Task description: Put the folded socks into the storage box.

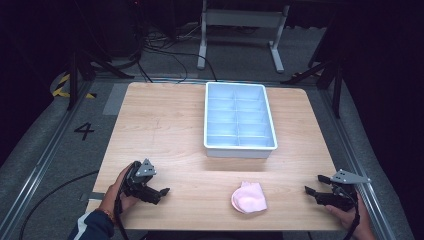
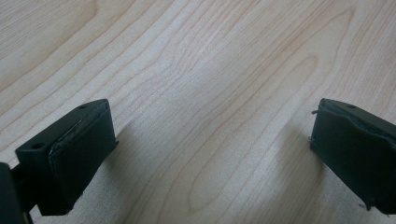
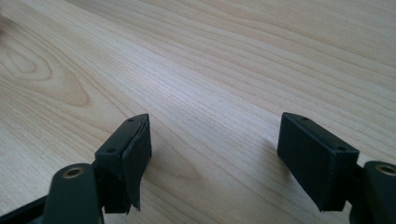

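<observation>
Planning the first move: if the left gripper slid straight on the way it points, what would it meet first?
Probably the pink cloth. The left gripper points right along the table's near edge, jaws open; bare wood lies between.

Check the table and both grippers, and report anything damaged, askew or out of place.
Nothing on the table stands out: the tray sits square, the pink cloth lies bunched near the front edge. One oddity: the pad on the right gripper is peeling and ragged at its edge.

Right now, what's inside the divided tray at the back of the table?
The tray looks empty in the high view: its compartments show only bare pale floors. Its near wall hides a strip of the front compartments. The pink cloth lies on the table in front of it, outside.
</observation>
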The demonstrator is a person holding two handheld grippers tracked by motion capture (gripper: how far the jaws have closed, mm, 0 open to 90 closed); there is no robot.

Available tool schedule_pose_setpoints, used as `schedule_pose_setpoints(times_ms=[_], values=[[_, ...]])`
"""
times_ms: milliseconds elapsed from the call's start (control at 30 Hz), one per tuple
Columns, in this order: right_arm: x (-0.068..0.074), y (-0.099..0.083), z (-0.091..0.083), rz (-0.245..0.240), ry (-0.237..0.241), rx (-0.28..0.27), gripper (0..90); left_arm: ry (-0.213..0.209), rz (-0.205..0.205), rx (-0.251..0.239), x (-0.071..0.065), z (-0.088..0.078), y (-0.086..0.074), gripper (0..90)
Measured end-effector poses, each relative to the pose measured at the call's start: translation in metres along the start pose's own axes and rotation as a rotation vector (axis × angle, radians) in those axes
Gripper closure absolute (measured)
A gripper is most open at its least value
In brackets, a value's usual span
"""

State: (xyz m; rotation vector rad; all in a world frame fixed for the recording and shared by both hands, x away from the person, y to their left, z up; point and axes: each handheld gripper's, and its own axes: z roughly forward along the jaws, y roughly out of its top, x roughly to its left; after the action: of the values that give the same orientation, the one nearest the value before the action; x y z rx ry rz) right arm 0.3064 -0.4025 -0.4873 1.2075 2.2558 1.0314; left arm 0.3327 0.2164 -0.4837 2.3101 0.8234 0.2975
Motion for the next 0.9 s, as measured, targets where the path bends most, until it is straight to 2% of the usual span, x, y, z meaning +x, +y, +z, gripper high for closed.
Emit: schedule_pose_setpoints(times_ms=[200, 300, 900], values=[[-0.0003, 0.0002, 0.0002, 0.000, -0.002, 0.003, 25.5, 0.004, -0.009, 0.000, -0.0010, -0.0013, -0.0017, 0.3], [-0.0008, 0.0008, 0.0008, 0.015, -0.012, 0.009, 21.8, 0.005, -0.013, -0.001, -0.0012, -0.0022, -0.0028, 0.3], [-0.0020, 0.0013, -0.0015, 0.019, 0.001, -0.005, 22.6, 0.013, -0.020, 0.001, -0.0023, -0.0043, -0.0047, 0.3]])
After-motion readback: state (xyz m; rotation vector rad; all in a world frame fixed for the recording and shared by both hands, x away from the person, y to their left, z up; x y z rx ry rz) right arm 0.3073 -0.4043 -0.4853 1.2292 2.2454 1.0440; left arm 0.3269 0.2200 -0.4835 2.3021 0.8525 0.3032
